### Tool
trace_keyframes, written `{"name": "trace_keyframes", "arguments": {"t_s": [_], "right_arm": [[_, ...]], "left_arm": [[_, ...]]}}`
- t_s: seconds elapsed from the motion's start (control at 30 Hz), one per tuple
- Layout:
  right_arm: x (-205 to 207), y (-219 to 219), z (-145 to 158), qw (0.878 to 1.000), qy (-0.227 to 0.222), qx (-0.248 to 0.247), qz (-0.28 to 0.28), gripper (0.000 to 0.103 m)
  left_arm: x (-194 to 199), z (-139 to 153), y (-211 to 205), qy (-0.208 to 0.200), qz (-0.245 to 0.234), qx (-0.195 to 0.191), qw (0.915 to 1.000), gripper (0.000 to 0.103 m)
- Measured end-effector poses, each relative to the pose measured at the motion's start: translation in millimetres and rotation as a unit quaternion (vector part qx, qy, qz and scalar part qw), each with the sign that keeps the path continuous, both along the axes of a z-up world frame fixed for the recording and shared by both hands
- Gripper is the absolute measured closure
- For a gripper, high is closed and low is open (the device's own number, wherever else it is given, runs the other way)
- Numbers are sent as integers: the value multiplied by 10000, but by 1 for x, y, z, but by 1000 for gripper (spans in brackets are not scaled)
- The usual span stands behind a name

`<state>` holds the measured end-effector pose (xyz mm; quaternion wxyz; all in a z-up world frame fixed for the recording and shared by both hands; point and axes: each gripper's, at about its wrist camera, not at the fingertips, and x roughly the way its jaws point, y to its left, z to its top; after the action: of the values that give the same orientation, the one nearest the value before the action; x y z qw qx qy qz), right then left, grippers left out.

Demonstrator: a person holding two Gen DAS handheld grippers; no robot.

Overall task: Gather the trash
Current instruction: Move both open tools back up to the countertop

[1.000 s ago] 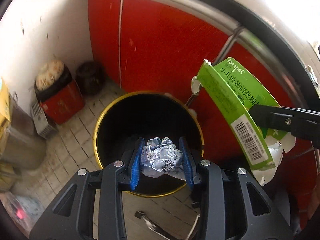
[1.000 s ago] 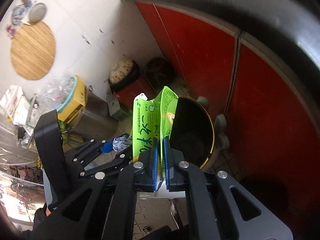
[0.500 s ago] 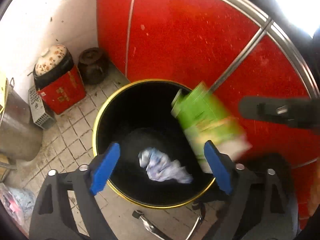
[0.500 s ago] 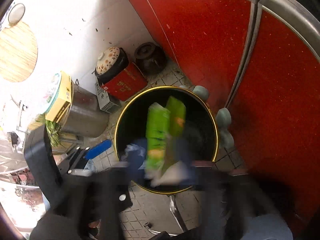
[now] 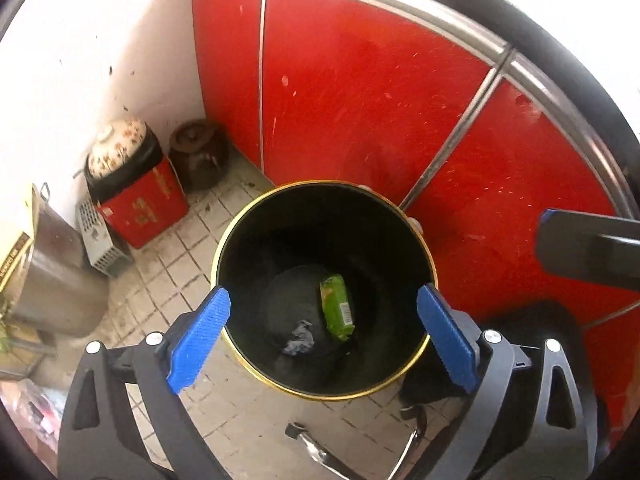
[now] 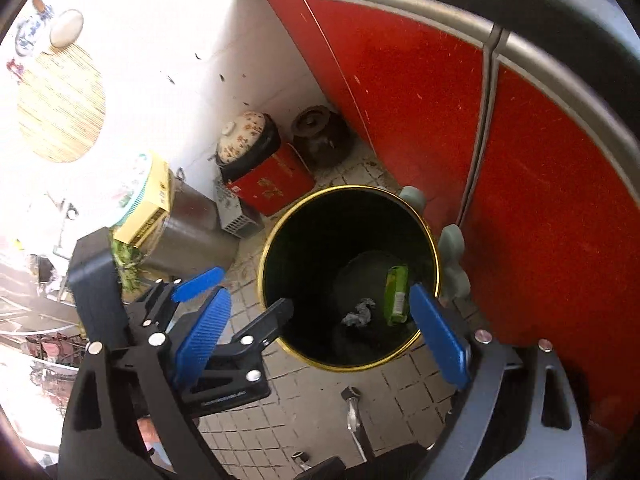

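A black bin with a gold rim (image 5: 320, 181) (image 6: 348, 187) stands on the tiled floor below both grippers. At its bottom lie a green carton (image 5: 337, 307) (image 6: 396, 294) and a crumpled blue-white paper wad (image 5: 298, 338) (image 6: 360, 314). My left gripper (image 5: 322, 296) hovers over the bin's mouth, its jaws opening wide with nothing between the blue pads. My right gripper (image 6: 320, 296) hangs over the bin as well, jaws opening and likewise empty. In the right wrist view the left gripper (image 6: 240, 292) shows at the bin's left side.
Red cabinet doors (image 5: 360, 100) rise right behind the bin. A red box (image 5: 148, 208) with a floral-lidded pot, a brown clay jar (image 5: 198, 152) and a steel pot (image 5: 52, 280) crowd the left corner. A chrome frame (image 5: 316, 448) lies on the floor in front.
Both grippers have opened. The paper wad dropped from the left one and the green carton from the right one; both now lie at the bottom of the bin.
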<state>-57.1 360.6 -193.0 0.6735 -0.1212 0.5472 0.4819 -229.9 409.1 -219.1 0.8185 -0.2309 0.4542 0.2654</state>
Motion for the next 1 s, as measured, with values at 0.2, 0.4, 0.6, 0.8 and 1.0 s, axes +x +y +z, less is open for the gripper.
{"name": "trace_keyframes", "arguments": {"t_s": [0.2, 0.4, 0.6, 0.8, 1.0], "right_arm": [[2, -66, 90, 9966, -448, 597, -339, 7], [30, -184, 170, 9799, -1307, 809, -1273, 7], [68, -342, 207, 9418, -1983, 462, -2675, 7], [82, -489, 213, 8919, -2318, 119, -3881, 7], [74, -579, 213, 8628, -2383, -65, -4458, 7]], "left_arm": [[5, 67, -25, -451, -103, 150, 9988, 11], [60, 142, -99, -636, -1128, 463, 9905, 8], [153, 200, -214, -945, -2245, 463, 9688, 8], [222, 222, -327, -1116, -3171, 382, 9410, 8], [263, 227, -426, -1051, -3720, 458, 9211, 8]]}}
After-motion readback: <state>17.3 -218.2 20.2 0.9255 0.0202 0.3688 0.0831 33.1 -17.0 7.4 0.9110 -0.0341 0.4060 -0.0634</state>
